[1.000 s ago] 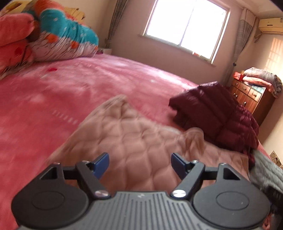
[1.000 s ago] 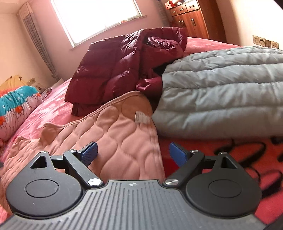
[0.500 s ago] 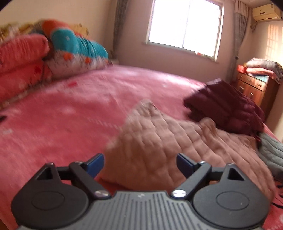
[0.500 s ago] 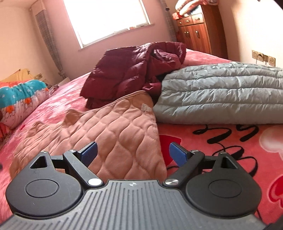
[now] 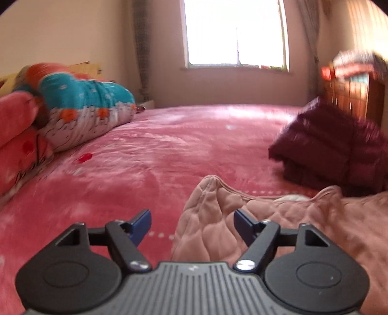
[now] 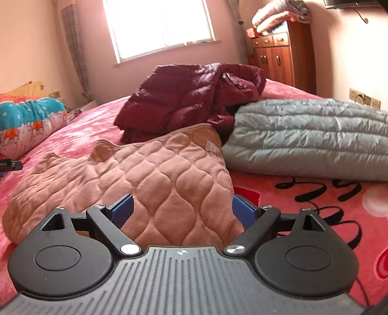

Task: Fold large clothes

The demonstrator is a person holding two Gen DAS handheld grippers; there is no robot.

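Showing the quilted pink garment spread half rumpled across the bed, far edge resting against a maroon puffer jacket and a grey puffer jacket.

Caught the left gripper with jaws closing but not yet pressing, a bunched corner of the garment rising between the blue pads. Found the right gripper released, jaws wide, hovering over the near hem with fabric in the gap and nothing pinched.

Judged soft, limp and fairly light for its bulk: padded enough to hold a rounded fold, far too floppy to keep a straight edge unaided. Judged plush and unlikely to slip out of a firm pinch. Likely to sag in the middle if lifted by one end only.

Best taken at the bound hem, one gripper at each near corner, well apart, pinching through the full thickness. Looked less suited to a grip on the quilted middle, where only the top layer might come up.

Showed one container only, a wooden dresser against the far wall, drawers and doors closed, contents hidden. Carried folded bedding stacked on top, not inside.
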